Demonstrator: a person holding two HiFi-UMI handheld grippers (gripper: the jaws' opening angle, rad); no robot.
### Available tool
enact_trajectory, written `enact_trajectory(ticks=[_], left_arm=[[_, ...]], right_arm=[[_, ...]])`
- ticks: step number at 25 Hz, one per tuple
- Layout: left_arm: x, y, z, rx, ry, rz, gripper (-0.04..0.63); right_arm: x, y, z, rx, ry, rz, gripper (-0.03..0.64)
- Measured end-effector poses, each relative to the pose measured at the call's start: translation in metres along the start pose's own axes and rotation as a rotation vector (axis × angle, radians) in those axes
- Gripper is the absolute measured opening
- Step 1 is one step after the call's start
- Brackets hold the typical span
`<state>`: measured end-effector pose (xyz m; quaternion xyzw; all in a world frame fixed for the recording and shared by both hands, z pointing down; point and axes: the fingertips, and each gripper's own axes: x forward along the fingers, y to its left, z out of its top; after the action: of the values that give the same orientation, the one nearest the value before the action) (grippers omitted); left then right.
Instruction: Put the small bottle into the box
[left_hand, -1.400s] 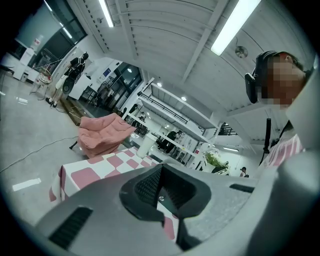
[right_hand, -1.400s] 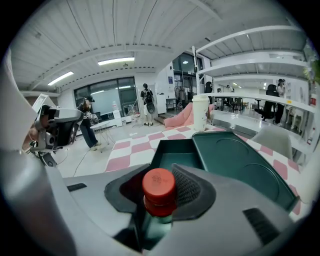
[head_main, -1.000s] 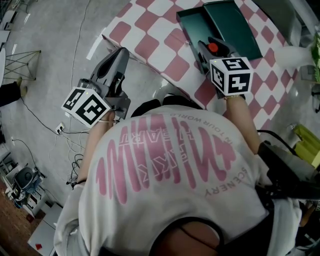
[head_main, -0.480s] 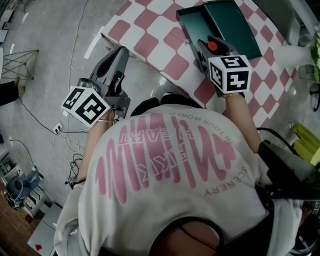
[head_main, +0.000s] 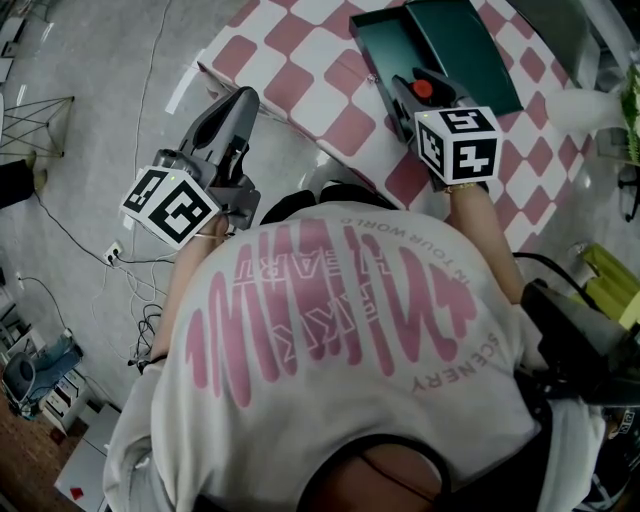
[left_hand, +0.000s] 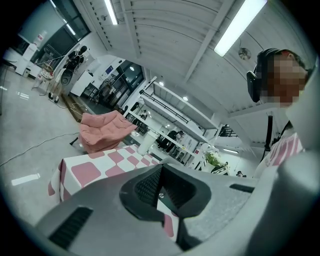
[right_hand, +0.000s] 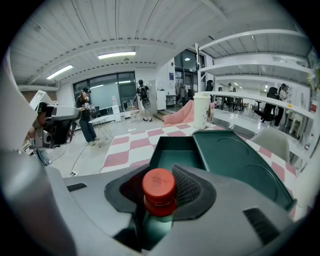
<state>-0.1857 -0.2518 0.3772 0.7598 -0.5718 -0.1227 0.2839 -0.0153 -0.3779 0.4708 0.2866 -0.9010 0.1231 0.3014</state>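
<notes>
Almost nothing has moved since the earlier pictures: both grippers keep their places, and only the head view has slid a little to one side. The right gripper (head_main: 408, 88) is pinching the small bottle (right_hand: 159, 189) between its ribbed pads, just under the red cap (right_hand: 159, 184), so the bottle stands upright in the hollow of the jaws. The box (right_hand: 177, 145) lies open directly ahead of this gripper and a little below it, on the checked table (head_main: 300, 80), with its lid (right_hand: 240, 165) folded out to the gripper's right side. The left gripper (left_hand: 162, 167) has its jaw tips pressed together with nothing between them. It hangs beside the table's edge, well apart from the bottle.

I judge the bottle to be light and stiff, with a smooth, dark body that is probably a bit slippery. If it is glass, it should not be dropped from high. The hold under the cap seems good to me, because the cap's rim stops the bottle from sliding down through the pads. A hold lower on the body would be less sure
</notes>
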Motion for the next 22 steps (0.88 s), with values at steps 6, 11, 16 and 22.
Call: enact_trajectory(ticks=[6, 11, 16, 22], left_arm=[[0.0016, -0.0013, 0.0011, 0.005, 0.005, -0.004, 0.008], [0.0003, -0.0010, -0.0009, 0.003, 0.011, -0.002, 0.008], [0.0001, -0.0012, -0.0009, 0.001, 0.006, -0.006, 0.008], [-0.0018, 0.0025, -0.0028, -0.008, 0.008, -0.002, 0.007]], right_arm=[[0.0001, 0.0017, 0.0000, -0.011, -0.002, -0.001, 0.133], [0.0000, 0.0041, -0.0005, -0.044, -0.002, -0.008, 0.135], [-0.0005, 0.0047, -0.0017, -0.055, -0.003, -0.012, 0.135], [0.0006, 0.0048, -0.0013, -0.057, -0.002, -0.017, 0.135]])
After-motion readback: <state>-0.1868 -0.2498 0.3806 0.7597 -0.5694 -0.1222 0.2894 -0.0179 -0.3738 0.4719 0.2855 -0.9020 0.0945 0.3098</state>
